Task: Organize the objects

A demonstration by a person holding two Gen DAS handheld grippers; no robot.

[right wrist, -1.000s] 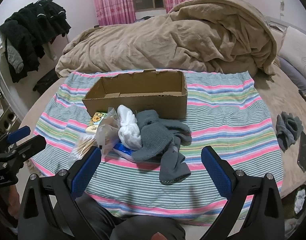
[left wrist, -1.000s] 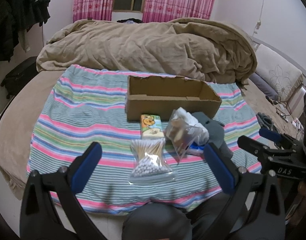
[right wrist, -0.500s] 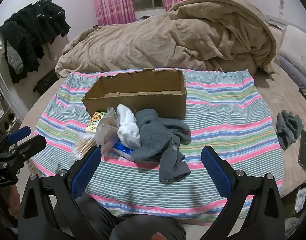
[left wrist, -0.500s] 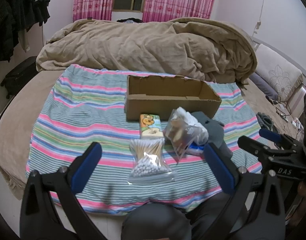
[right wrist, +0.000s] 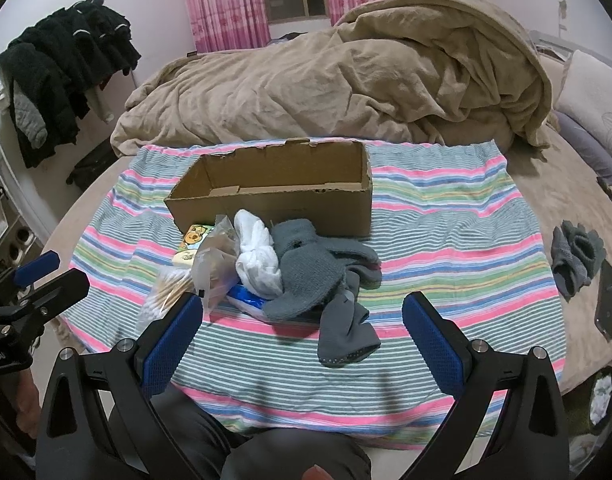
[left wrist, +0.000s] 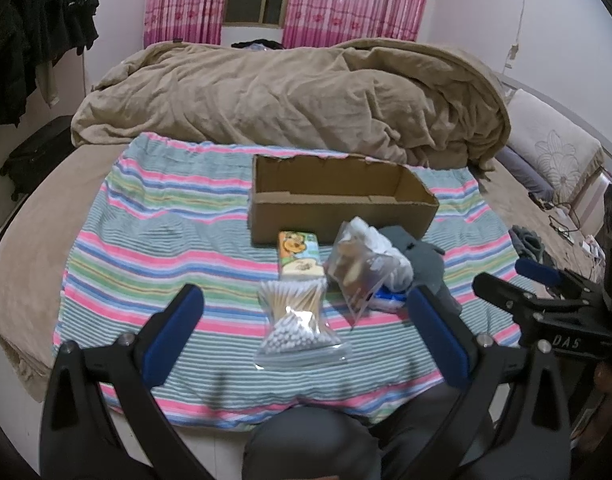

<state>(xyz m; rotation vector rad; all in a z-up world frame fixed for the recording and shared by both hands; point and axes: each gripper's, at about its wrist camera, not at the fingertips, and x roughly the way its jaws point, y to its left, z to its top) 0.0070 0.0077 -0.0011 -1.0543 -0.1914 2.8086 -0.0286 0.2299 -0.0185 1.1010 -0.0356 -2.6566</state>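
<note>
An open cardboard box (left wrist: 338,208) (right wrist: 273,192) stands on a striped cloth (left wrist: 153,248) (right wrist: 446,256) on the bed. In front of it lies a pile: a bag of cotton swabs (left wrist: 293,320) (right wrist: 165,284), a cartoon tissue pack (left wrist: 299,256) (right wrist: 195,238), a clear bag (left wrist: 354,268) (right wrist: 215,258), a white cloth (right wrist: 257,256), grey socks (right wrist: 318,272) (left wrist: 424,256) and a blue packet (right wrist: 247,298). My left gripper (left wrist: 306,316) is open and empty, just short of the swab bag. My right gripper (right wrist: 301,316) is open and empty, just short of the socks.
A rumpled tan duvet (left wrist: 289,96) (right wrist: 346,84) fills the bed behind the box. More grey socks (right wrist: 578,256) and a dark phone (right wrist: 606,304) lie off the cloth at right. Dark clothes (right wrist: 57,68) hang at left. The person's knee (left wrist: 310,444) is below.
Both grippers have stayed almost still, with only a slight drift. Nothing on the cloth has moved.
</note>
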